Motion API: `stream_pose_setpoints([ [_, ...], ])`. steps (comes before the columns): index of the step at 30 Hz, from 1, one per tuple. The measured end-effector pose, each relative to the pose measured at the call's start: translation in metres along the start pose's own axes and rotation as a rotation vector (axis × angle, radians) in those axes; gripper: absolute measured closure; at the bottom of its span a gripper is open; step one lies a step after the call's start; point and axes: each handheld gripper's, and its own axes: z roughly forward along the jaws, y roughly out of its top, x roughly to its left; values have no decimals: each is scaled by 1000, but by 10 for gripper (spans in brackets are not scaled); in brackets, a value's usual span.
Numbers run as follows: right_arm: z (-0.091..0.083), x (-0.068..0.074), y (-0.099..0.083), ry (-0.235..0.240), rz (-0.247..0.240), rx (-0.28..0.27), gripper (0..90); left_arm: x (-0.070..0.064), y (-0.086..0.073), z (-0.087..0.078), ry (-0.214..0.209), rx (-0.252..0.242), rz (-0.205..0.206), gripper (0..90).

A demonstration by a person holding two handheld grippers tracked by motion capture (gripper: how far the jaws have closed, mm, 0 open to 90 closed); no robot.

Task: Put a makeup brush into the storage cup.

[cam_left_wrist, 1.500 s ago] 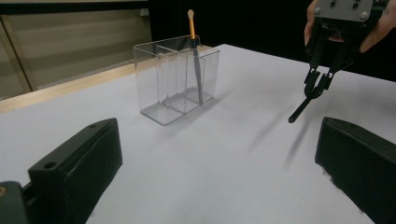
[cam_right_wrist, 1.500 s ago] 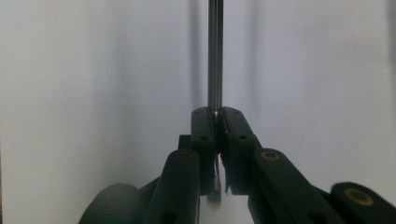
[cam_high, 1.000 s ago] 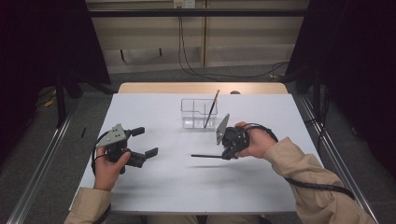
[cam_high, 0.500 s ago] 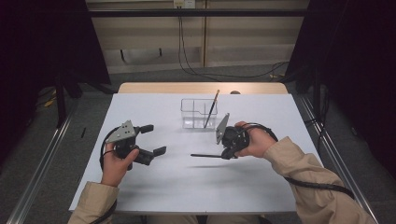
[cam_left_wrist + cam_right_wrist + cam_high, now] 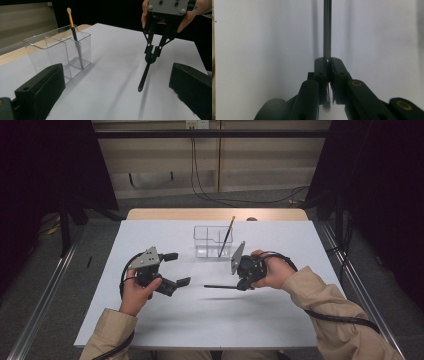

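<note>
The right tongs are pressed together on a slim dark brush, pinching it near one end so that the rest of the handle juts out toward the left of the high view, held clear above the white counter with its shadow lying just below. In the right gripper view the two jaws meet around the shiny shaft, which runs straight up the middle of the frame. The left gripper view shows the same brush hanging down from those tongs at the upper right, tip slanting toward the counter without touching it. The left tongs are spread wide and hold nothing — their black jaws sit at the lower corners of the left gripper view, and in the high view they lie left of centre, well apart from the brush tip. Behind both, near the centre top of the counter, stands a clear divided holder with a gold-banded brush leaning in its right compartment, pale tip up.
</note>
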Motion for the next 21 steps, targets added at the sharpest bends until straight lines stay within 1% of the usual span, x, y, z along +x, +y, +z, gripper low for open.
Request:
stream_pose_setpoints([
  [3, 0, 1, 2, 0, 6, 3, 843, -1, 2, 5, -12, 13, 4, 1],
  [5, 0, 0, 3, -2, -5, -2, 842, -3, 4, 7, -22, 17, 7, 2],
  [9, -2, 1, 5, -2, -4, -5, 842, -4, 7, 12, -34, 26, 12, 1],
  [10, -2, 1, 6, -7, -7, -4, 843, -4, 7, 13, -37, 26, 14, 1],
  [11, -2, 1, 7, -3, -10, -12, 842, -5, 8, 14, -40, 24, 13, 2],
  [14, -2, 1, 8, 0, -14, -8, 842, -6, 10, 18, -49, 22, 18, 0],
  [15, -2, 2, 9, -3, -5, -2, 842, -7, 11, 20, -52, 21, 14, 0],
  [16, -2, 2, 9, 0, -6, -4, 843, -7, 11, 21, -57, 21, 20, 0],
  [18, -1, 2, 10, 3, -14, -4, 842, -8, 12, 25, -67, 22, 17, 0],
  [19, -1, 2, 10, 3, -13, -4, 842, -8, 13, 26, -66, 29, 20, 0],
  [21, 0, 2, 10, 0, -18, -1, 843, -9, 15, 30, -80, 37, 14, 0],
])
